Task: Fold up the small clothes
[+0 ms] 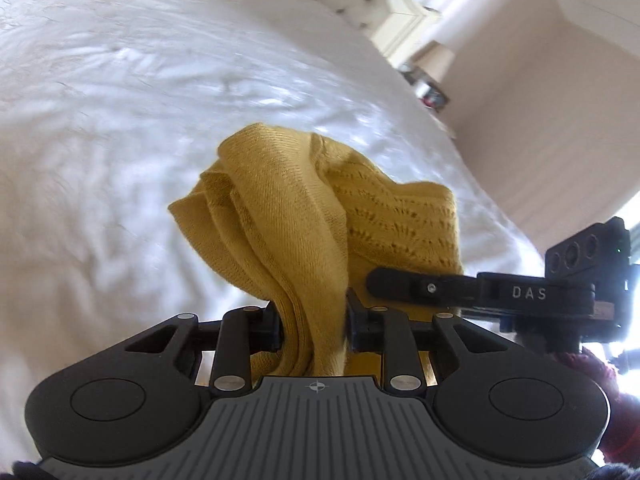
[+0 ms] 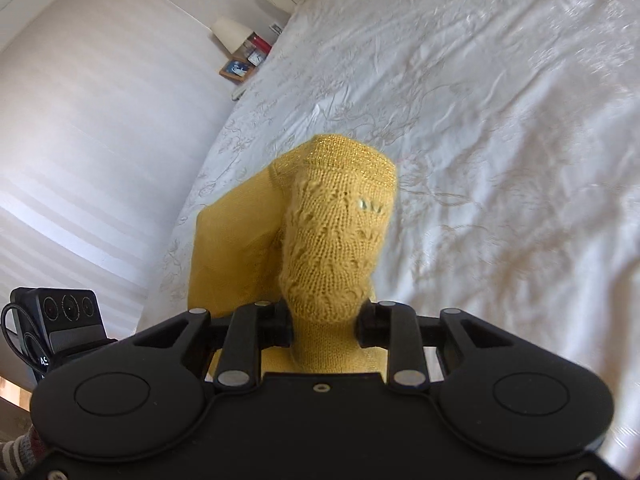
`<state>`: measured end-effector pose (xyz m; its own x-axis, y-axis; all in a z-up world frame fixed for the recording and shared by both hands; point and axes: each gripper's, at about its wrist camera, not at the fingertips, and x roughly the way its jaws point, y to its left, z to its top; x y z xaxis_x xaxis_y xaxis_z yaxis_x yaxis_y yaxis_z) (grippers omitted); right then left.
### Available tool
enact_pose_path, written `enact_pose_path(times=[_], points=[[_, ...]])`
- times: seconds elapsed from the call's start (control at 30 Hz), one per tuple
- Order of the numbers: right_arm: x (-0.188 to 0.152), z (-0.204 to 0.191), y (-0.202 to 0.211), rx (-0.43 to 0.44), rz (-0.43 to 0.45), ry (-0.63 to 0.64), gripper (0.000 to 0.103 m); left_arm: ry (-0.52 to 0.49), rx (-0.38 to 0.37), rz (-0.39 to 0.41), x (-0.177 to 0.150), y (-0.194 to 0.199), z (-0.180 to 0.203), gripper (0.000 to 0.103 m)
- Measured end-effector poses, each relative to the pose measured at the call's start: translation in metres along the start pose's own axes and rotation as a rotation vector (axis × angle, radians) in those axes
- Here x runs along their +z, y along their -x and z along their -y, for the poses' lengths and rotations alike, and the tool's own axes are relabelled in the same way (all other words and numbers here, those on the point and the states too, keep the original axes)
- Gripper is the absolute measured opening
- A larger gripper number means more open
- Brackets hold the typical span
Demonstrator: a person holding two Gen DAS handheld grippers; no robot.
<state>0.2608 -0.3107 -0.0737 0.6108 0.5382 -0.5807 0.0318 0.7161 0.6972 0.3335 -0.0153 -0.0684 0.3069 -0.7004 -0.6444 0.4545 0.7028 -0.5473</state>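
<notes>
Mustard-yellow knitted garment (image 1: 304, 216), a small soft piece with plain ribbing on one part and an openwork lace pattern on another, hangs in the air above the white embroidered bedspread (image 1: 120, 120), carried by both tools at once. The left gripper (image 1: 311, 326) is clenched on a bunched ribbed fold, the cloth rising thick between its two black fingers. The right gripper (image 2: 325, 326) is likewise clamped on the garment (image 2: 336, 232), pinching the lacy part just below a band of glittery trim.

The relation that matters is how the two holds stand to each other. In the left wrist view the right gripper's finger reaches in from the right and sits just beside the left one, almost touching the same bundle of cloth. With the two holds so near, the knit between them is slack and bunched, and I cannot tell which way its long axis runs. Most of the fabric stands forward of both tools, away from the person and over the bedspread (image 2: 480, 120), which lies ahead and below in both views.

My judgement is that the garment needs spreading before any clean fold: the hands would have to draw apart sideways, left going left and right going right, to pull the held edge taut, then lower it onto the bed. Neither hand is clearly nearer the bed.
</notes>
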Motion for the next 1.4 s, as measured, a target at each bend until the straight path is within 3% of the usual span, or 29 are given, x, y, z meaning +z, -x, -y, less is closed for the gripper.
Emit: enact_pose_path(times=[0.2,0.4,0.47,0.53,0.6,0.63,0.7,0.77,0.83,0.87,1.07,1.17,1.23,1.3,1.4], points=[[-0.028,0.010,0.048,0.013,-0.073,-0.013,0.038,0.043,-0.029,-0.051,-0.046,0.005,0.047,0.027],[-0.032,0.041,0.060,0.039,-0.117,-0.060,0.038,0.065,-0.005,-0.088,-0.062,-0.004,0.054,0.027],[-0.025,0.057,0.058,-0.066,-0.092,-0.013,0.038,0.030,0.095,-0.096,-0.062,-0.013,0.047,0.031],[-0.017,0.082,0.044,-0.255,-0.081,0.033,0.055,-0.008,0.290,-0.097,-0.063,-0.029,0.028,0.036],[-0.011,0.102,0.033,-0.381,-0.080,0.052,0.056,-0.020,0.495,-0.129,-0.062,-0.047,0.004,0.032],[-0.008,0.109,0.034,-0.413,-0.071,0.052,0.056,-0.030,0.555,-0.142,-0.061,-0.053,-0.004,0.032],[-0.008,0.108,0.043,-0.394,-0.039,0.050,0.056,-0.021,0.601,-0.127,-0.060,-0.049,-0.009,0.032],[-0.016,0.097,0.053,-0.330,-0.029,0.092,0.063,-0.007,0.561,-0.053,-0.063,-0.035,0.001,0.036],[-0.029,0.085,0.054,-0.307,-0.052,0.156,0.085,-0.047,0.523,-0.028,-0.069,-0.030,0.019,0.048],[-0.038,0.080,0.052,-0.306,-0.078,0.187,0.084,-0.079,0.510,-0.033,-0.074,-0.032,0.027,0.054],[-0.098,0.075,0.039,-0.395,-0.225,0.316,0.084,-0.223,0.454,-0.111,-0.120,-0.050,0.073,0.055],[-0.126,0.077,0.030,-0.414,-0.315,0.332,0.085,-0.264,0.500,-0.205,-0.148,-0.061,0.068,0.055],[-0.142,0.075,0.023,-0.413,-0.359,0.375,0.088,-0.255,0.561,-0.266,-0.164,-0.064,0.051,0.058],[-0.149,0.069,0.023,-0.392,-0.386,0.403,0.090,-0.181,0.570,-0.291,-0.171,-0.059,0.032,0.063],[-0.137,0.062,0.033,-0.342,-0.342,0.391,0.088,-0.122,0.557,-0.302,-0.162,-0.049,0.025,0.065]])
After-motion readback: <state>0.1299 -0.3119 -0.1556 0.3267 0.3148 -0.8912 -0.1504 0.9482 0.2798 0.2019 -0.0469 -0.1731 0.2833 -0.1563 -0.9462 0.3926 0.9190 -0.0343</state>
